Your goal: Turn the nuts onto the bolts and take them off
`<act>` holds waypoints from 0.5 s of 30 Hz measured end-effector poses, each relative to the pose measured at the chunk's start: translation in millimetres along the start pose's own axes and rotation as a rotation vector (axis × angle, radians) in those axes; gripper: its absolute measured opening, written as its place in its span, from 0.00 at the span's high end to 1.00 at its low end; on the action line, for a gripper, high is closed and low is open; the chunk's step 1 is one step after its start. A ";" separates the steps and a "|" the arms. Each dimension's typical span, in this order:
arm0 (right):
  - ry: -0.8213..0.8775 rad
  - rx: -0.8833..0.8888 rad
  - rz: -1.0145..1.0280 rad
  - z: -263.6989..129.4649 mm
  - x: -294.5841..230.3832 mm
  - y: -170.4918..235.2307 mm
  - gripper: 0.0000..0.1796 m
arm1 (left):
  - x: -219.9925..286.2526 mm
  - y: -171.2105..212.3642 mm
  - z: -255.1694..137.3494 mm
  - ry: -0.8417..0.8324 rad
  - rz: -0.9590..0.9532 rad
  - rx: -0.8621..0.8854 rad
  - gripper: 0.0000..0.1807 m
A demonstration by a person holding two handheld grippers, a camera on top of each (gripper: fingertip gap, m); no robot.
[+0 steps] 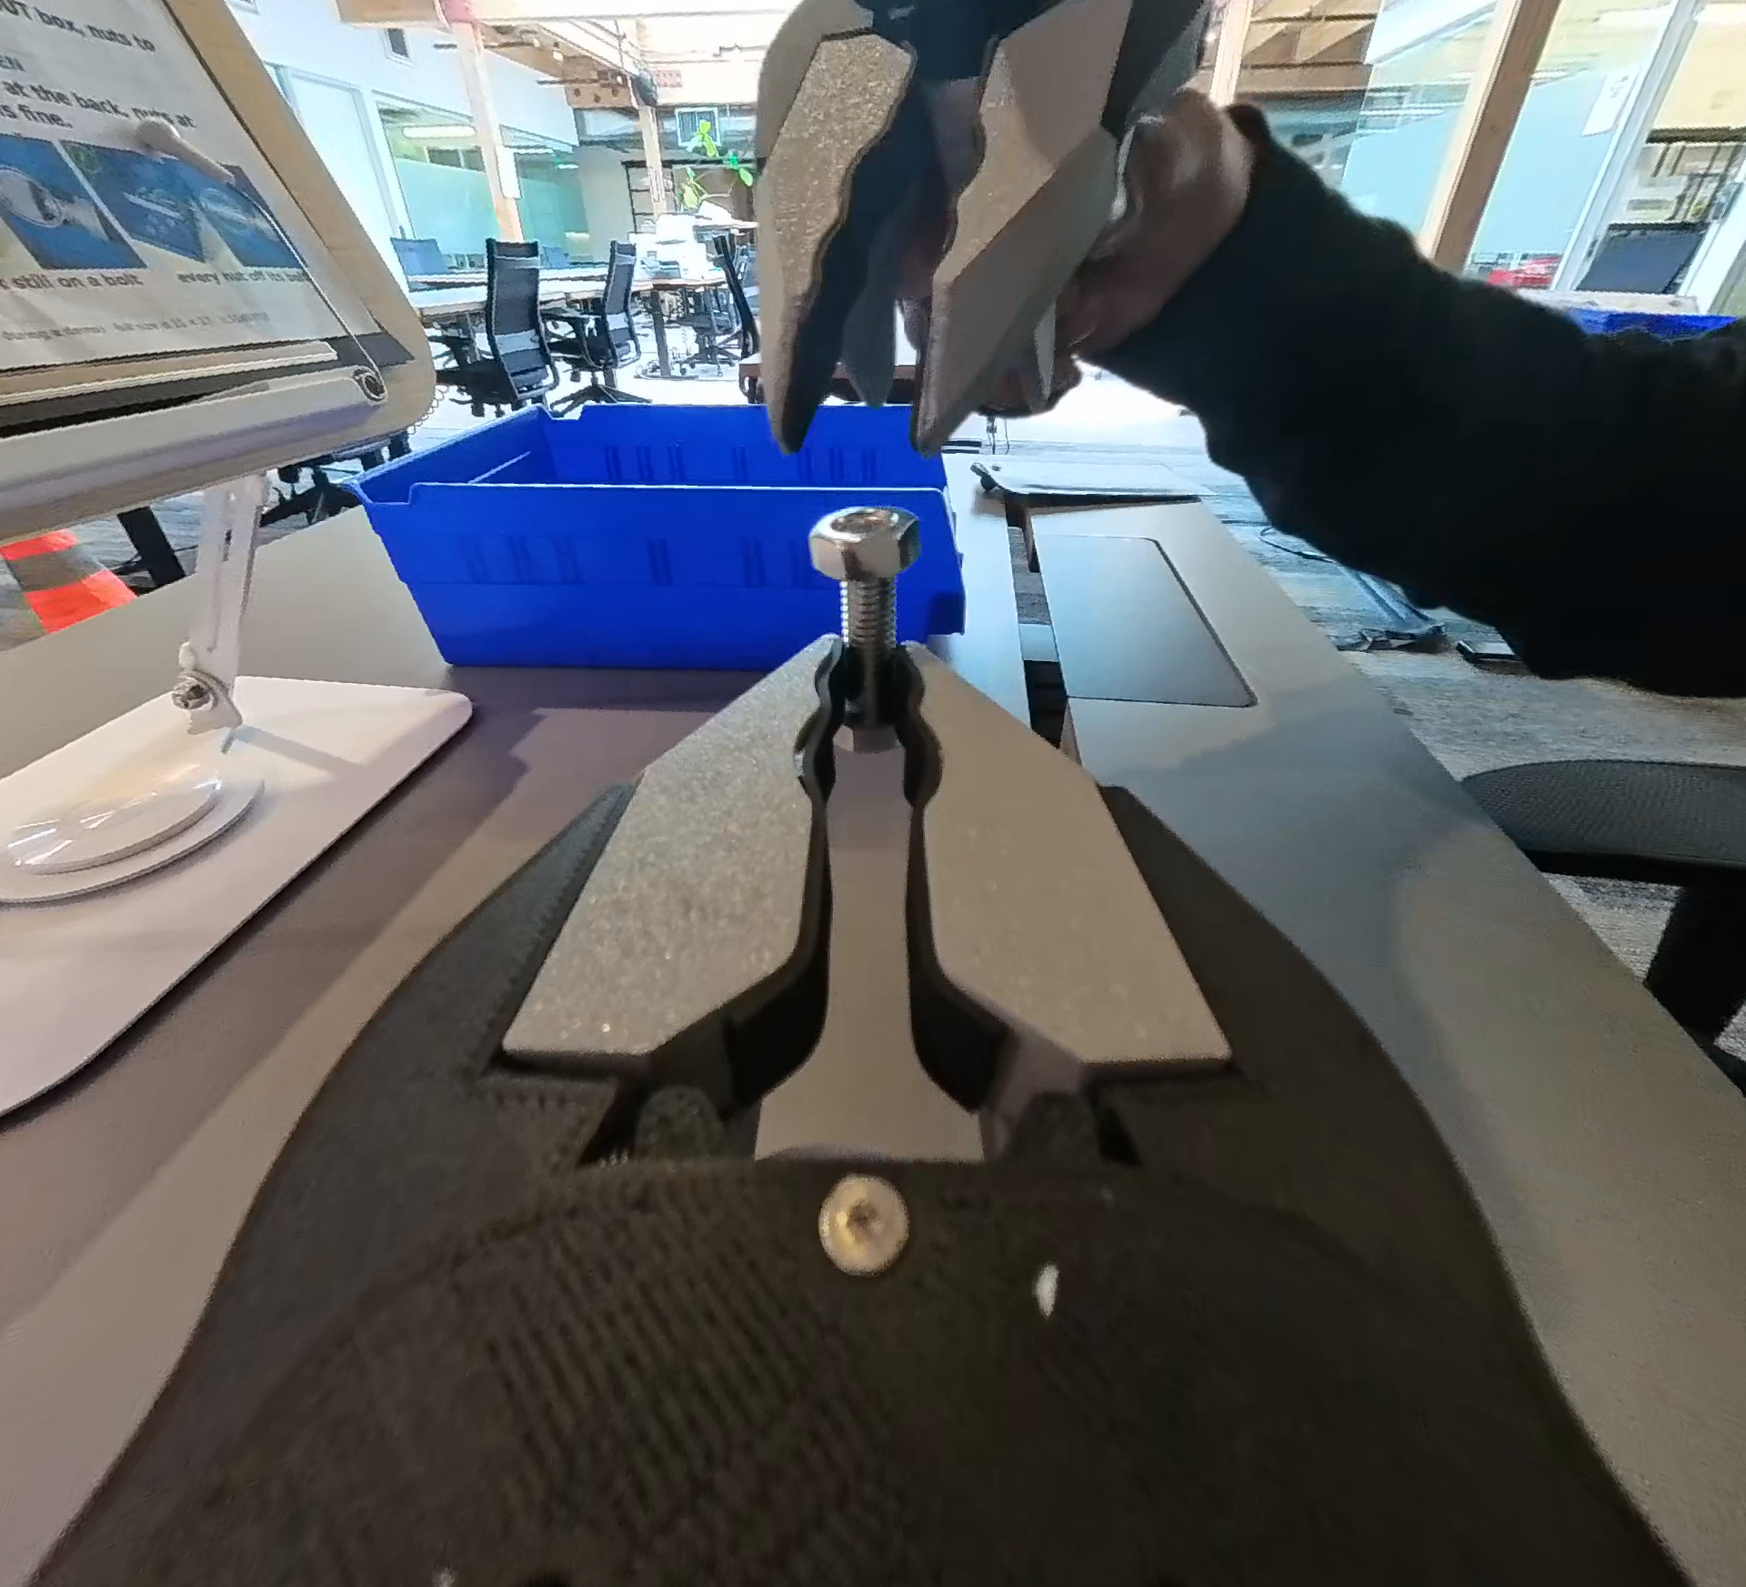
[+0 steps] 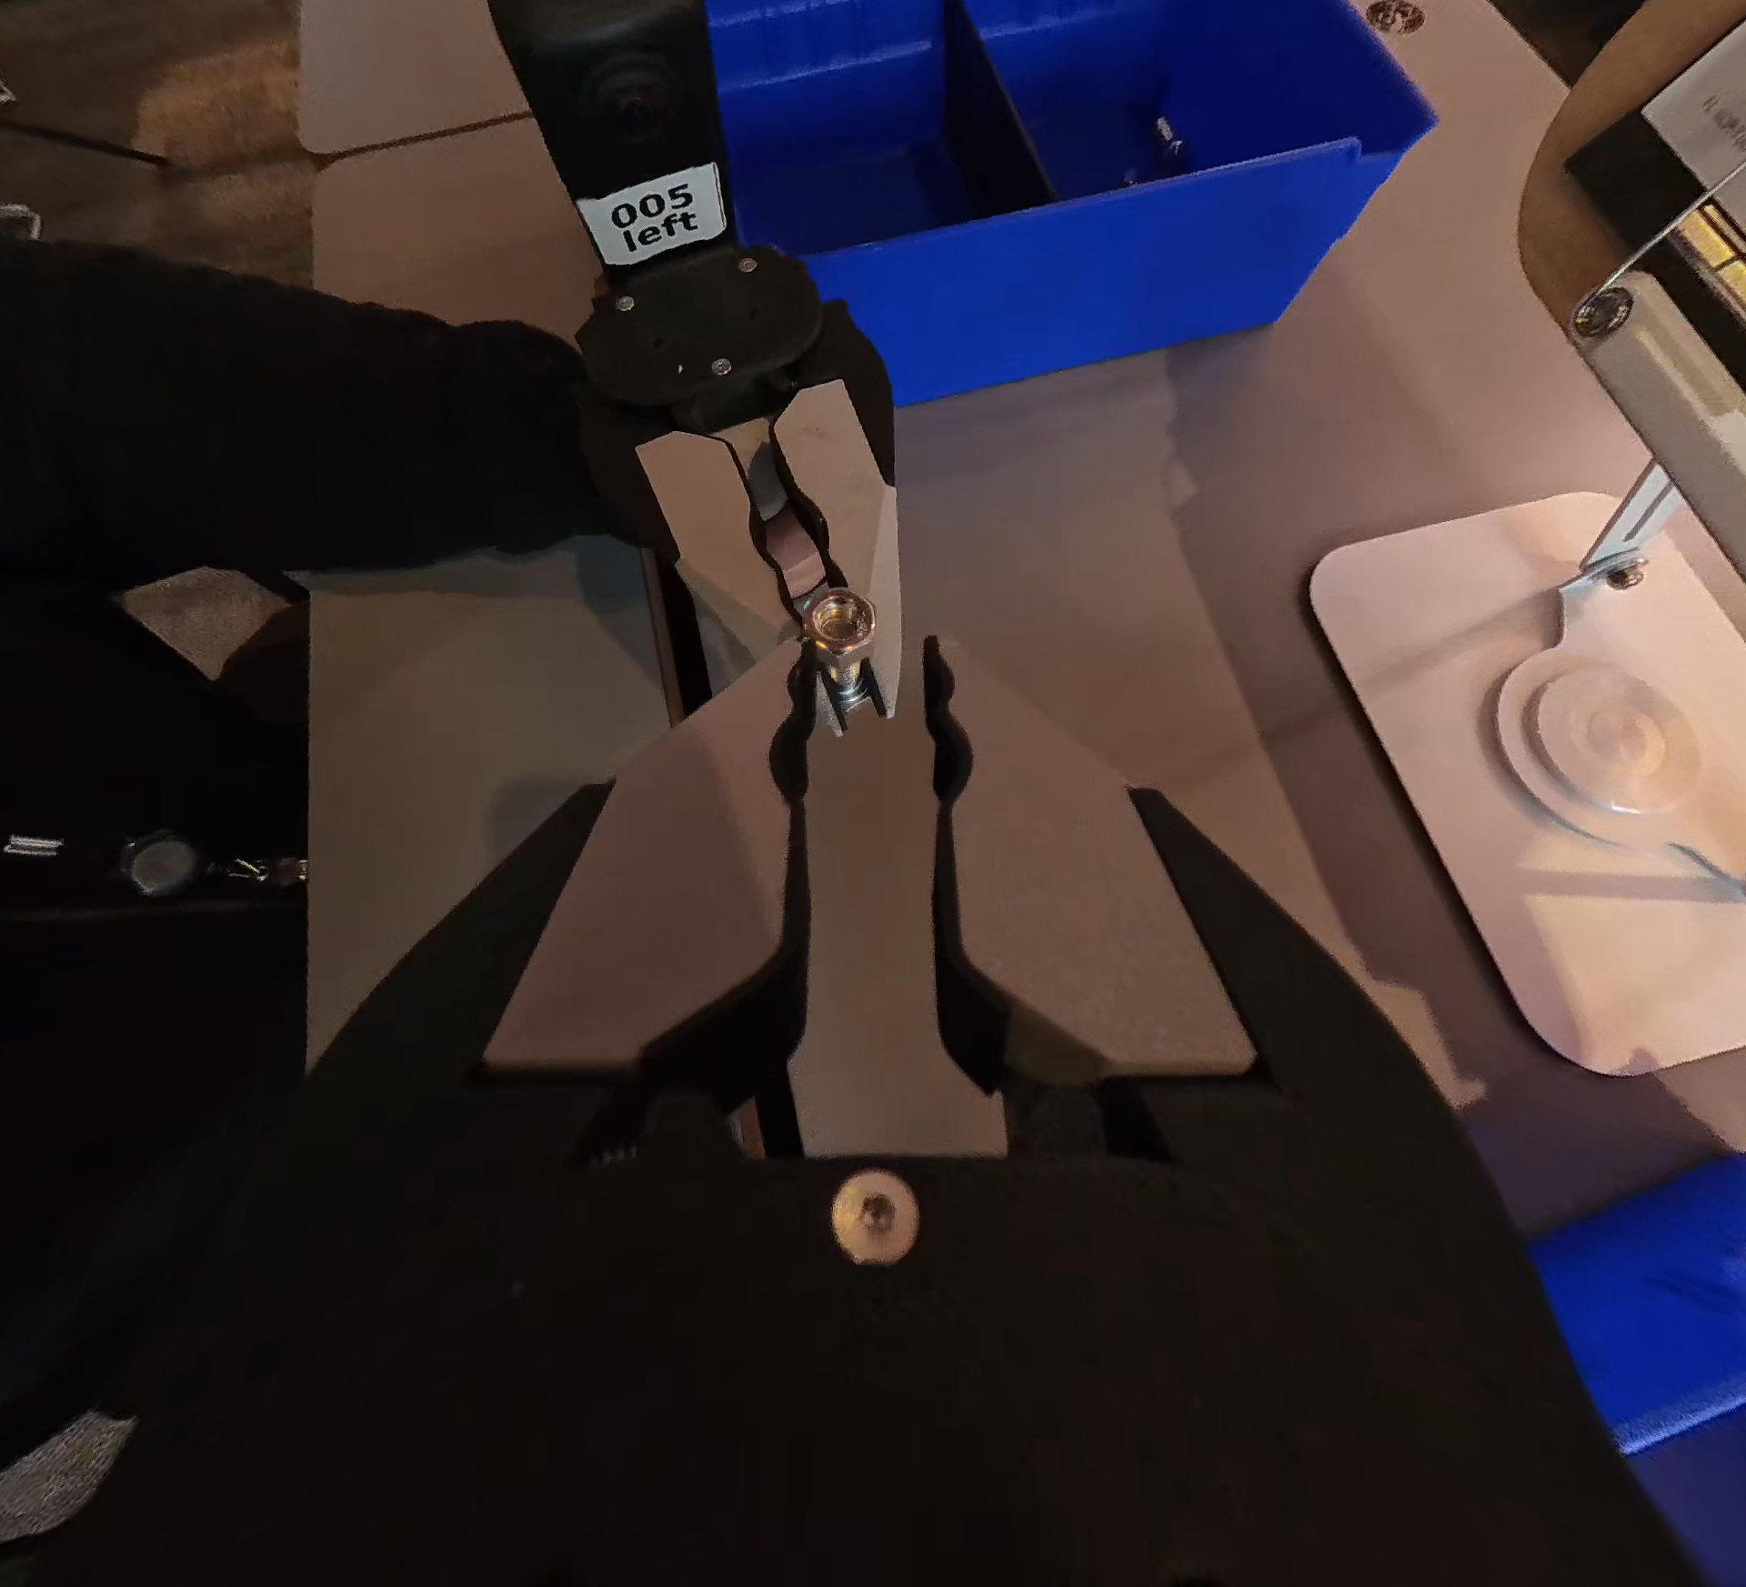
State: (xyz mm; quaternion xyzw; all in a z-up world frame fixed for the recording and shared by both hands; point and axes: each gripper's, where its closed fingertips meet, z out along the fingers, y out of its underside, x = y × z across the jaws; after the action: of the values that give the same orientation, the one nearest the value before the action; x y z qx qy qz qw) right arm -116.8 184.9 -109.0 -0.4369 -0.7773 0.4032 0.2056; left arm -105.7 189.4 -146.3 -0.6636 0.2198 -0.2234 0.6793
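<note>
Bolt point(image 1: 866, 635) upright, clamped between left fingers point(image 1: 756, 720) | nut point(image 1: 864, 545) on top | right fingers point(image 1: 831, 238) apart above

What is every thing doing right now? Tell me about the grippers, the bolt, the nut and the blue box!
left gripper: shut on the bolt, holding it upright.
right gripper: open, empty, above the nut.
bolt: upright, clamped at its lower end.
nut: threaded on the bolt's top end.
blue box: open-topped, split by a divider; small metal parts lie in one compartment.
</note>
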 end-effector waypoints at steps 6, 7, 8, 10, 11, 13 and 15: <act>0.015 0.067 -0.023 1.4 -0.6 -3.4 0.97 | -7.2 0.2 -1.9 -0.032 -0.006 0.003 0.96; 0.019 0.074 -0.025 2.0 -1.5 -5.1 0.96 | -7.5 0.7 -1.8 -0.033 -0.005 0.001 0.96; 0.030 0.070 -0.027 3.0 -0.9 -5.9 0.94 | -7.9 1.4 -1.5 -0.038 -0.001 -0.001 0.96; 0.084 0.050 -0.047 5.3 4.9 -6.6 0.92 | -7.1 2.9 -0.4 -0.037 0.004 -0.011 0.96; 0.100 0.041 -0.058 6.8 6.5 -6.7 0.93 | -6.9 3.1 -0.2 -0.037 0.006 -0.011 0.96; 0.108 0.046 -0.062 8.9 6.8 -8.8 0.95 | -6.7 2.9 -0.2 -0.036 0.004 -0.011 0.96; 0.100 0.067 -0.052 10.3 5.7 -10.8 0.98 | -6.7 2.0 -0.8 -0.033 -0.002 -0.006 0.96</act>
State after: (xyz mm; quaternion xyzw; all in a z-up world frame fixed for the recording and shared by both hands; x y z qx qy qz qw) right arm -132.3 182.0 -106.5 -0.4292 -0.7632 0.4011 0.2689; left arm -111.6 192.8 -148.3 -0.6694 0.2088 -0.2125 0.6806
